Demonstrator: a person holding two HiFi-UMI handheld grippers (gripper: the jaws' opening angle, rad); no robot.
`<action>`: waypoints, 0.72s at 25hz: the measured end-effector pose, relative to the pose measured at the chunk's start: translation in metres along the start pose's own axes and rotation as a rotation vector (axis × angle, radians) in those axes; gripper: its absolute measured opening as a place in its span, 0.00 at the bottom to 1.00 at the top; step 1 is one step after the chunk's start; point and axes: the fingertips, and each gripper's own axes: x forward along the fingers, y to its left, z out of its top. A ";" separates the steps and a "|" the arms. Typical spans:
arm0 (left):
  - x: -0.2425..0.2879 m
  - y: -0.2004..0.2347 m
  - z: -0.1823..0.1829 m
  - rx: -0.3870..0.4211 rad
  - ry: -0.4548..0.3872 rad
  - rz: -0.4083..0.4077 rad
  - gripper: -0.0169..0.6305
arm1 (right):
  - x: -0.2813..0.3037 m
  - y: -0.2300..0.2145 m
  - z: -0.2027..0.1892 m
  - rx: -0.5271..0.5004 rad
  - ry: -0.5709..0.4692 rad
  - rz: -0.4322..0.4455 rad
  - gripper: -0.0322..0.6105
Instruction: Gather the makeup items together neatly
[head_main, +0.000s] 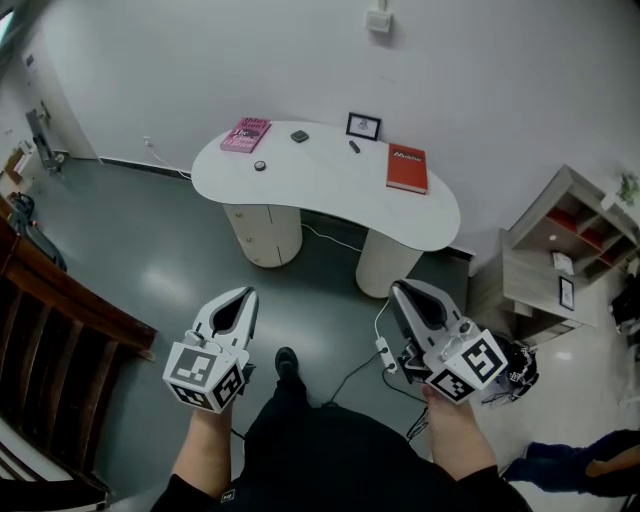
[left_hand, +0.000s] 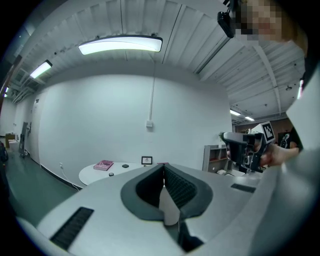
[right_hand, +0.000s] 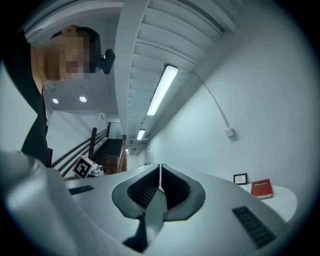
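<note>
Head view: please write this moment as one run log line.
stage: not yet at table | left gripper: jaws shut, empty | right gripper: jaws shut, empty | makeup items: spread on table, untouched

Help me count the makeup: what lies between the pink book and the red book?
Head view: a dark square case, a small round item, a dark stick, a framed picture.

left gripper (head_main: 246, 294) — jaws together, empty, roughly level | right gripper (head_main: 399, 288) — jaws together, empty, tilted slightly up
</note>
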 end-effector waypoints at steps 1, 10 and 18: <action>0.004 0.003 0.000 0.000 -0.002 -0.003 0.05 | 0.006 -0.002 -0.002 0.002 0.005 0.003 0.11; 0.062 0.101 -0.003 -0.030 0.012 0.008 0.05 | 0.108 -0.042 -0.029 0.025 0.052 0.011 0.11; 0.122 0.213 0.004 -0.055 0.037 -0.023 0.05 | 0.238 -0.074 -0.052 0.051 0.096 0.011 0.11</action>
